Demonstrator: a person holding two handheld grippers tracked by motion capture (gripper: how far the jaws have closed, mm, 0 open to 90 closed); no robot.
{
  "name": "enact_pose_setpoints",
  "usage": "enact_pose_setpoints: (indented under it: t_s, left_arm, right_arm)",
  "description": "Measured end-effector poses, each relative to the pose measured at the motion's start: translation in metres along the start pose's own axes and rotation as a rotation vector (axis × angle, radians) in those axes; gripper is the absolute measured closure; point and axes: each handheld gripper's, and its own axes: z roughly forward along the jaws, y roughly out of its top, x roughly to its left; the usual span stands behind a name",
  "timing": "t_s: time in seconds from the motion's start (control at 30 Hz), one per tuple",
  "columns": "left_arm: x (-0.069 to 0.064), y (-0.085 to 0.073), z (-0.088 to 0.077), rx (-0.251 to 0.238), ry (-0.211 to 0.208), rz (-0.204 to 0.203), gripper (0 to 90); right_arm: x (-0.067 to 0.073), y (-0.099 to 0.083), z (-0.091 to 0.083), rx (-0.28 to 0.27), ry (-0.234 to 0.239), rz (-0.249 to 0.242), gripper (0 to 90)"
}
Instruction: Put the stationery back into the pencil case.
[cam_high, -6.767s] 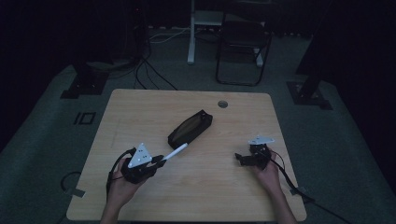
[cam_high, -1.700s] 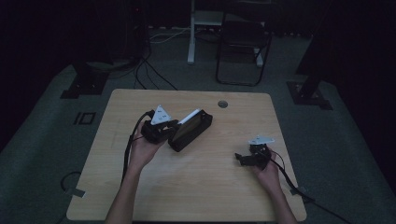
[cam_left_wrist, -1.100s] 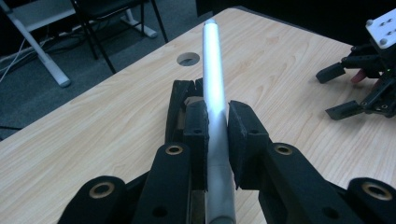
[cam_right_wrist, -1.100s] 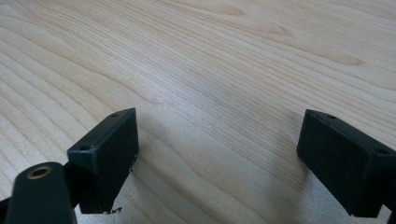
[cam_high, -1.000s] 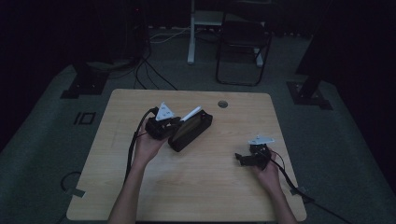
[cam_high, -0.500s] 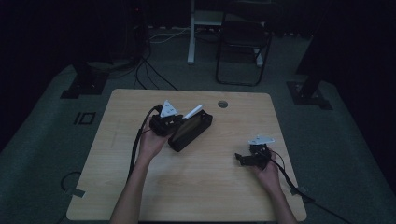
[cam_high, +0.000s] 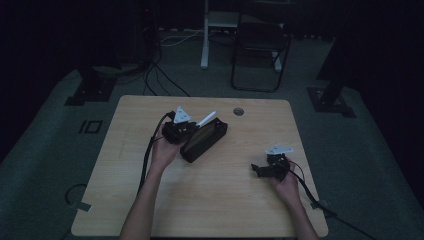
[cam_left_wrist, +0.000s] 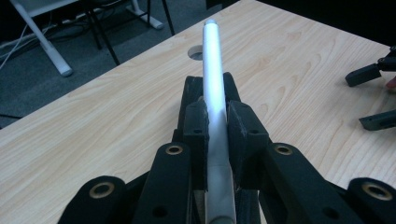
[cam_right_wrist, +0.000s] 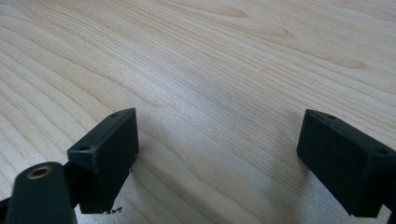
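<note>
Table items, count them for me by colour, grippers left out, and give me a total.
White: 1, the pen held in the left gripper.
Black: 1, the case on the table.
Total: 2.

no readable text, labels or signs

The left forearm reaches far forward over the table, and the left gripper (cam_high: 192, 126) has its jaws closed tight on a white pen (cam_left_wrist: 215, 93). The right hand (cam_high: 286, 181) rests near the right edge. The right gripper (cam_right_wrist: 224, 158) has its jaws wide apart and seems to lie low.
</note>
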Motion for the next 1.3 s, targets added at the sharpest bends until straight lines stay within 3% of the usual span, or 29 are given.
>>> enact_pose_setpoints:
  t_s: [1.3]
  left_arm:
    - [0.01,-0.01,0.025,0.066,0.002,-0.04,78.7]
  right_arm:
    - [0.0,0.0,0.0,-0.001,-0.001,-0.004,12.8]
